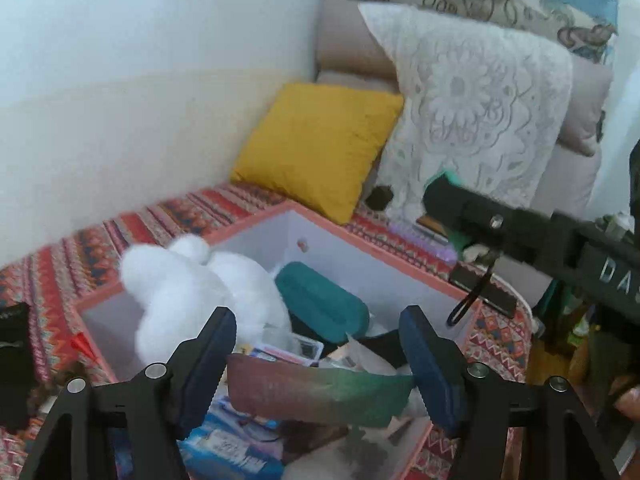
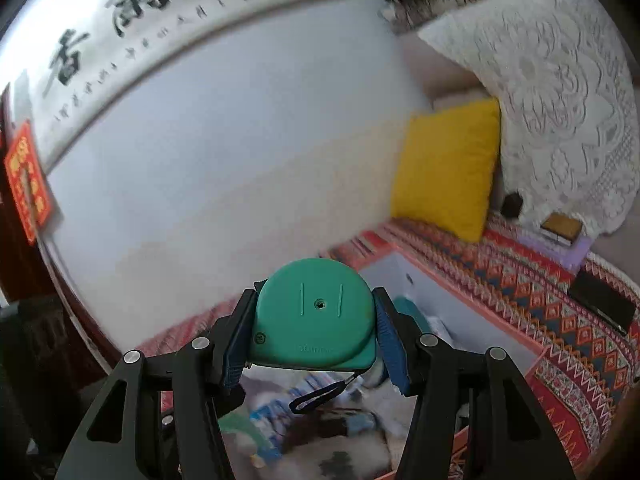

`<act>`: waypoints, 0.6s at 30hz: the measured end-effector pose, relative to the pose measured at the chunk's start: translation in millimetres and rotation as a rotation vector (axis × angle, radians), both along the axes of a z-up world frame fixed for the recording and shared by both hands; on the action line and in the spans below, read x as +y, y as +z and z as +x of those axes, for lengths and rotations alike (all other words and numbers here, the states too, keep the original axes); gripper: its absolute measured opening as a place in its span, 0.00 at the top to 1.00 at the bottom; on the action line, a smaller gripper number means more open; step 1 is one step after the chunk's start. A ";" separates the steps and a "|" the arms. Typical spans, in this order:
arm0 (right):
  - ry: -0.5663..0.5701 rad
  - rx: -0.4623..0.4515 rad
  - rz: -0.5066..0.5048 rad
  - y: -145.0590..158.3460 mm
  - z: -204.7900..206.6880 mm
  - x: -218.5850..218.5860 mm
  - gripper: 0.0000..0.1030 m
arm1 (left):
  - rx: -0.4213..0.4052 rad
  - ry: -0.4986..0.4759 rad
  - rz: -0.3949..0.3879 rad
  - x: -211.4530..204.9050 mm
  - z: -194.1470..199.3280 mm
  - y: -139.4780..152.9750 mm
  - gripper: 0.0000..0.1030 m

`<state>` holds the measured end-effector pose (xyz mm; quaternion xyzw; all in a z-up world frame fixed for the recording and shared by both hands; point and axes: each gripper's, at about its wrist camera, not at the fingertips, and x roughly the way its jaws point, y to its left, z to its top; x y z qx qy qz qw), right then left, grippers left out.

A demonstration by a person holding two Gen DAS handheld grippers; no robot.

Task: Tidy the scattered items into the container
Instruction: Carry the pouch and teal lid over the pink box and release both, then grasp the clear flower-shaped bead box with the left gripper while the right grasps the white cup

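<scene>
A pink-rimmed box (image 1: 360, 240) with white walls stands on the patterned bedspread. It holds a white plush toy (image 1: 192, 292), a teal case (image 1: 320, 304) and blue packets (image 1: 232, 448). My left gripper (image 1: 320, 360) hovers over the box's near end, shut across a flat red-to-green pouch (image 1: 320, 394) that spans from pad to pad. My right gripper (image 2: 316, 328) is shut on a green tape measure (image 2: 316, 316), whose black wrist loop (image 2: 320, 394) dangles below. In the left wrist view the right gripper (image 1: 444, 200) reaches in from the right above the box's far corner.
A yellow cushion (image 1: 320, 148) and a lace-covered pillow (image 1: 480, 112) lean at the back. A purple item (image 1: 424, 236) and a flat black item (image 1: 484, 292) lie right of the box. A red paper plane (image 1: 82, 346) and a black object (image 1: 12, 360) lie left.
</scene>
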<state>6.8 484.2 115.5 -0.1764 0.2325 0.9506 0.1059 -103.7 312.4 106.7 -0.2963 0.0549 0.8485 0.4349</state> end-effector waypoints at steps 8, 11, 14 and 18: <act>-0.025 -0.036 -0.015 -12.1 -11.5 -0.5 0.16 | -0.067 0.083 0.073 -28.2 -14.8 -4.5 0.13; -0.018 -0.016 -0.015 -8.1 -7.1 -5.6 0.15 | -0.042 0.111 0.101 -54.6 -11.9 9.1 0.13; 0.029 -0.010 0.007 -1.1 -12.9 -19.0 0.15 | -0.019 0.160 0.120 -88.6 -13.0 16.9 0.10; 0.146 -0.013 0.095 11.8 -19.5 -74.3 0.15 | -0.024 0.265 0.131 -150.9 -14.5 16.0 0.09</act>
